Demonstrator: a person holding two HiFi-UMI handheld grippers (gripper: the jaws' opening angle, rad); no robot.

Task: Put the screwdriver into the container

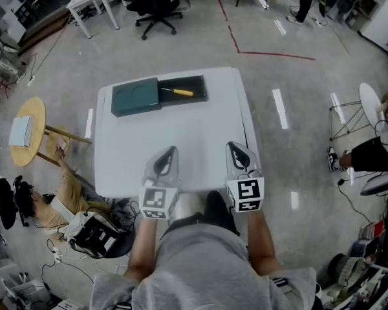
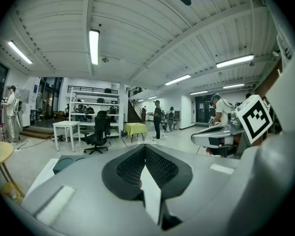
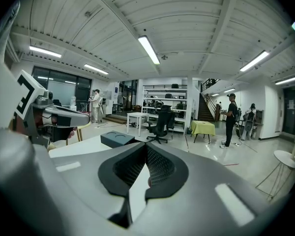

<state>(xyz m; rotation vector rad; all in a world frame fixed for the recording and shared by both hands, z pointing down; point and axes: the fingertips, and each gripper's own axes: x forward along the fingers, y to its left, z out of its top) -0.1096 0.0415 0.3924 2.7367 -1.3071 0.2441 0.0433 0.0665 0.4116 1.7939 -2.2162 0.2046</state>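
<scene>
At the white table's (image 1: 181,147) far side sits the teal container (image 1: 134,98), black tray (image 1: 195,82) slid out, screwdriver (image 1: 176,92) apparently lying in it. Left gripper (image 1: 171,152) and right gripper (image 1: 233,147) hover near-side, jaws pressed together, empty. Looks done; next maybe closing the tray.

white table (image 1: 181,147); black container (image 1: 197,82), dark teal lid (image 1: 136,97); screwdriver (image 1: 179,92) yellow handle; grey left gripper (image 1: 172,150), grey right gripper (image 1: 232,146), black-white square markers
</scene>
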